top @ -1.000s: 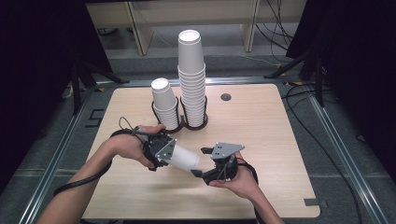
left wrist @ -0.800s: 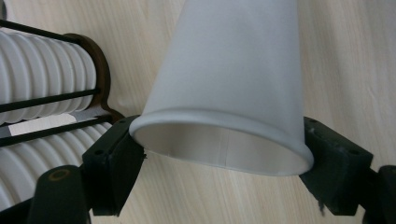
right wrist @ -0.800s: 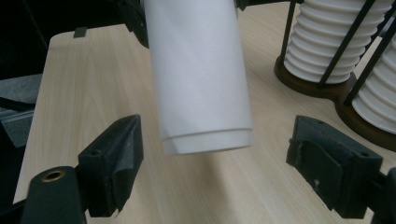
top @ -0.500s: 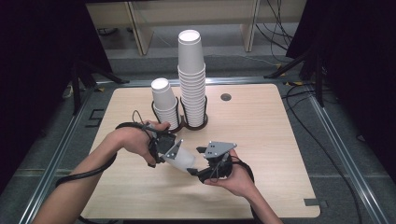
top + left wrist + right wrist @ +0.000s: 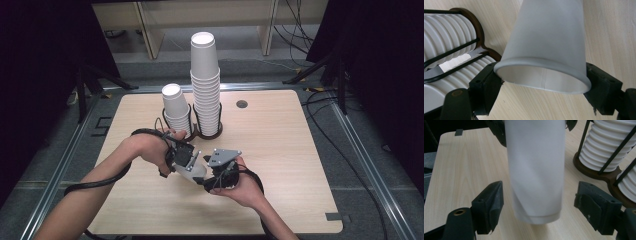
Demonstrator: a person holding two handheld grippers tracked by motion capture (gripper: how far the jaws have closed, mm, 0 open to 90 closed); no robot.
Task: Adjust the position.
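Left gripper view | left tool (image 5: 541,86) clamps cup (image 5: 549,45) rim | right tool (image 5: 539,205) open, straddling cup base

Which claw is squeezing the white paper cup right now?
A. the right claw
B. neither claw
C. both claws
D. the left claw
D: the left claw presses its pads on the rim end of the white paper cup, while the right claw stands open around the cup's base with gaps on both sides.

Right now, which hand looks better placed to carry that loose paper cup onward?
Left, probably. The left gripper already clamps the cup at its rim, while the right gripper stands open around the cup's base without pressing it.
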